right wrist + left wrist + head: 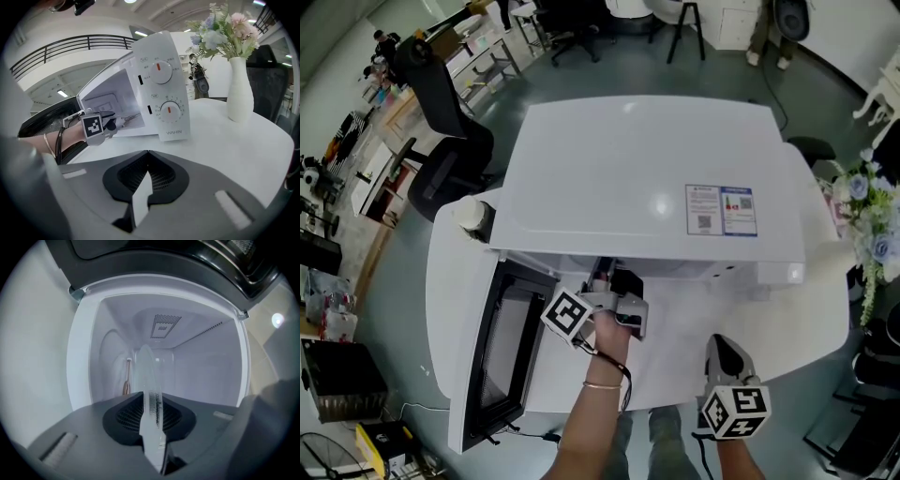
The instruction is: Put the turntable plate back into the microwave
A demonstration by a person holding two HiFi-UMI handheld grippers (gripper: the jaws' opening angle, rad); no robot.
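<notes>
The left gripper (614,291), just right of the swung-open door (502,347), points into the mouth of the microwave (647,178). Its jaws are clamped on the rim of the glass turntable plate (149,380), which stands edge-on and reaches into the white cavity. Farther right, the right gripper (724,356) is over the white table (787,319), jaws closed together on nothing. A vase of flowers (241,89) stands at the right.

Bright, even overhead light — fisheye edges bend, near foreground blurs.
</notes>
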